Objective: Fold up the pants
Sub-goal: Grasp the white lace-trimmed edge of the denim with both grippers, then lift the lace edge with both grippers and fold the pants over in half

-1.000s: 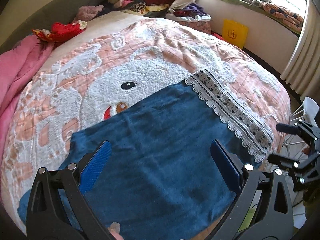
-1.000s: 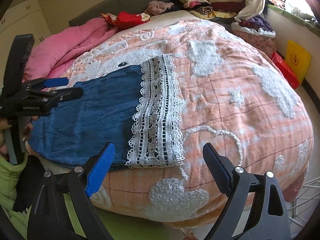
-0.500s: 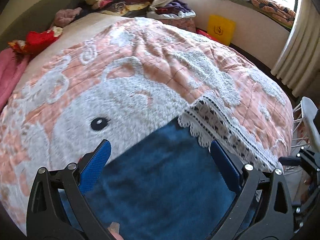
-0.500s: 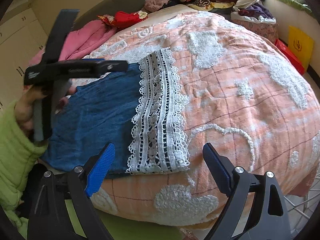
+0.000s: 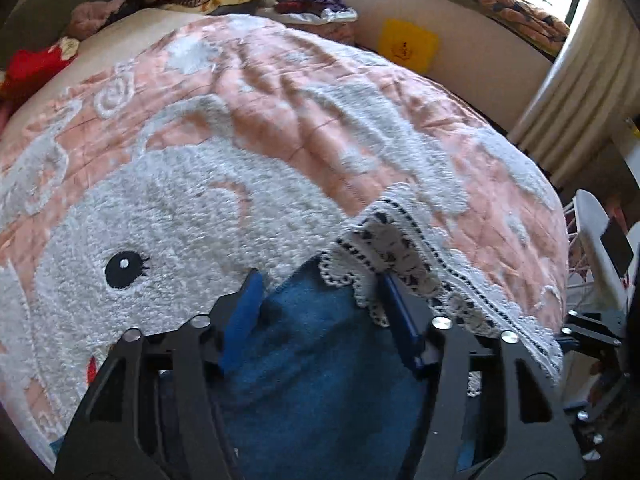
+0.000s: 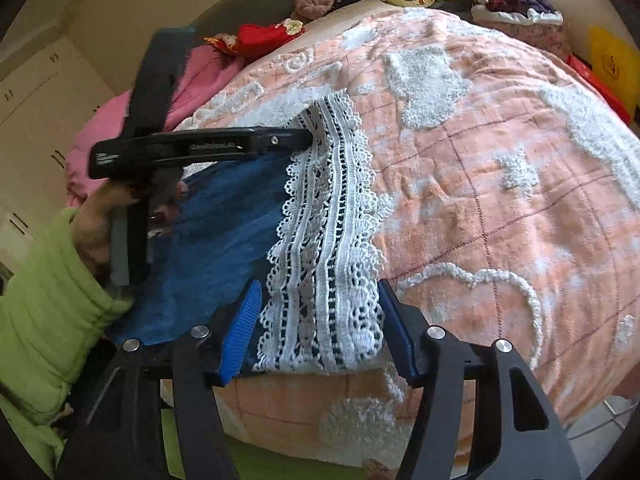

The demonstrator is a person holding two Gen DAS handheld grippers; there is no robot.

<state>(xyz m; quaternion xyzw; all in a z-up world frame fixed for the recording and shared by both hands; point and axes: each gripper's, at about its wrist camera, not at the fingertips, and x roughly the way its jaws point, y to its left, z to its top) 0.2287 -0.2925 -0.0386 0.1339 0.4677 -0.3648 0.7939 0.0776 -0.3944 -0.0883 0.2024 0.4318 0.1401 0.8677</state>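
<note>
**Both grippers closing on the lace hem of blue pants on a bed**

A peach and white quilt (image 6: 500, 208) is covering the bed, with folded clothes piled at 12 o'clock.

The right gripper (image 6: 320, 322) is standing about half open; its jaws have just been closing. The near corner of the white lace hem (image 6: 324, 248) is lying between them, and the pads are not clearly pressing on it yet. The left gripper (image 5: 320, 312) is also about half open and has just been closing, with blue cloth and the far lace corner between its jaws; whether the pads are already gripping, I cannot tell.

The blue pants (image 6: 216, 240) are lying flat near the bed's front edge, spreading toward 9 o'clock from the lace, under a hand (image 6: 96, 224) in a green sleeve.

The cloth is looking soft, light and limp, so it will probably sag between two holds. The lace is looking open and delicate and may snag. I would take the two hem corners, catching some blue cloth too.

Small pale lettering is showing on the left gripper's arm in the right view, too blurred to read. A yellow bag (image 5: 408, 46) at 1 o'clock is carrying a dark emblem, also unreadable.
</note>
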